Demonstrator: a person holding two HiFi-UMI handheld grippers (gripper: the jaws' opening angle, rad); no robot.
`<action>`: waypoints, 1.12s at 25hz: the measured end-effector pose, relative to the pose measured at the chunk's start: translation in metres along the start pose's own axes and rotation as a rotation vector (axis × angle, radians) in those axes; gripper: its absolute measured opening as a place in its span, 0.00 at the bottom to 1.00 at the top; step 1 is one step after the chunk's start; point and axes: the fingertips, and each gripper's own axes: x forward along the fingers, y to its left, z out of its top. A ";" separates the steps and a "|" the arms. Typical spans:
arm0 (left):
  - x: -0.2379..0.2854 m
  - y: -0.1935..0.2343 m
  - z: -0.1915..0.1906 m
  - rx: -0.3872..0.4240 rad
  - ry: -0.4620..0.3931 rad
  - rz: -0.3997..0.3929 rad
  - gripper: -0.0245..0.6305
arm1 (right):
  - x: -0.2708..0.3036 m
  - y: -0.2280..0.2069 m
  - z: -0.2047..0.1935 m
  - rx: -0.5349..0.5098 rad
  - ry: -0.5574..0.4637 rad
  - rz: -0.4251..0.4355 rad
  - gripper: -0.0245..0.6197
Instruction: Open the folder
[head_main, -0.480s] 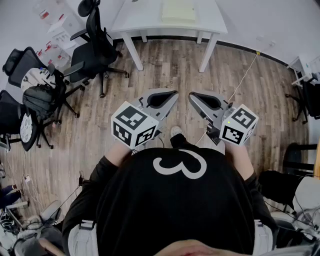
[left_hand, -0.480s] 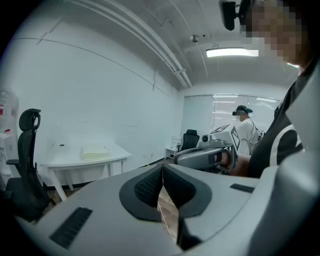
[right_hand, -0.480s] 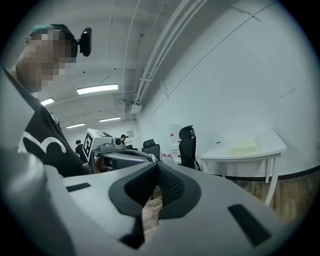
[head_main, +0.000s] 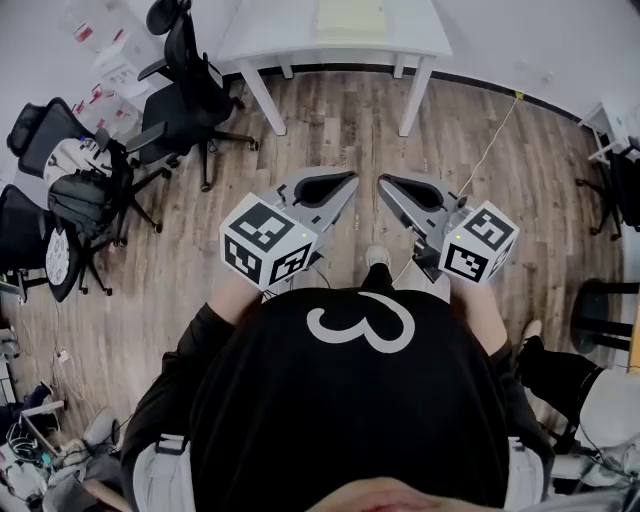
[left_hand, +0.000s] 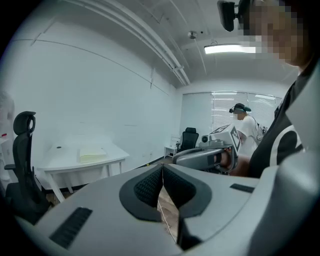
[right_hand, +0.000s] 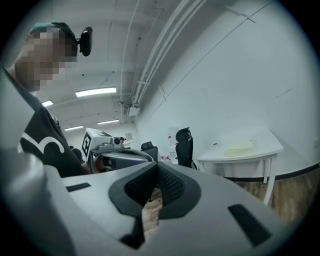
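**Task item.** The folder (head_main: 352, 18), pale yellow, is noted lying flat on the white table (head_main: 270, 35), near the middle of its top. It appears closed, though it is too far off for detail to be read. Nothing is touching it.

**Left claw.** The left claw (head_main: 351, 179) is held in front of the person's torso, well short of the table, over the wooden floor (head_main: 330, 120). Its jaws are clenched, pad against pad at the tips. Nothing is gripped; only floor is seen through the gap behind the tips.

**Right claw.** The right claw (head_main: 382, 182) is carried just beside the left one, equally far from the table. It is likewise clenched on nothing.

**Assessment.** Both claws are pointed toward the table with tips drawn close together. This is judged to be a carrying posture for an approach, not a working grip. The clenched jaws are consistent with no contact being intended yet.

**Status.** The opening of the folder is judged not begun. The stretch of floor up to the table must be crossed first. A black office chair (head_main: 185, 95) stands off the table's left end, clear of the direct line.
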 end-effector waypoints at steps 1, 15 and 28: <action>0.007 0.003 0.000 -0.002 0.002 0.002 0.06 | 0.000 -0.008 0.001 0.002 -0.002 -0.001 0.07; 0.150 0.088 0.020 -0.047 0.047 0.024 0.06 | 0.013 -0.182 0.025 0.080 0.010 0.006 0.08; 0.246 0.141 0.064 0.009 0.043 0.060 0.06 | 0.018 -0.283 0.063 0.035 0.037 0.049 0.08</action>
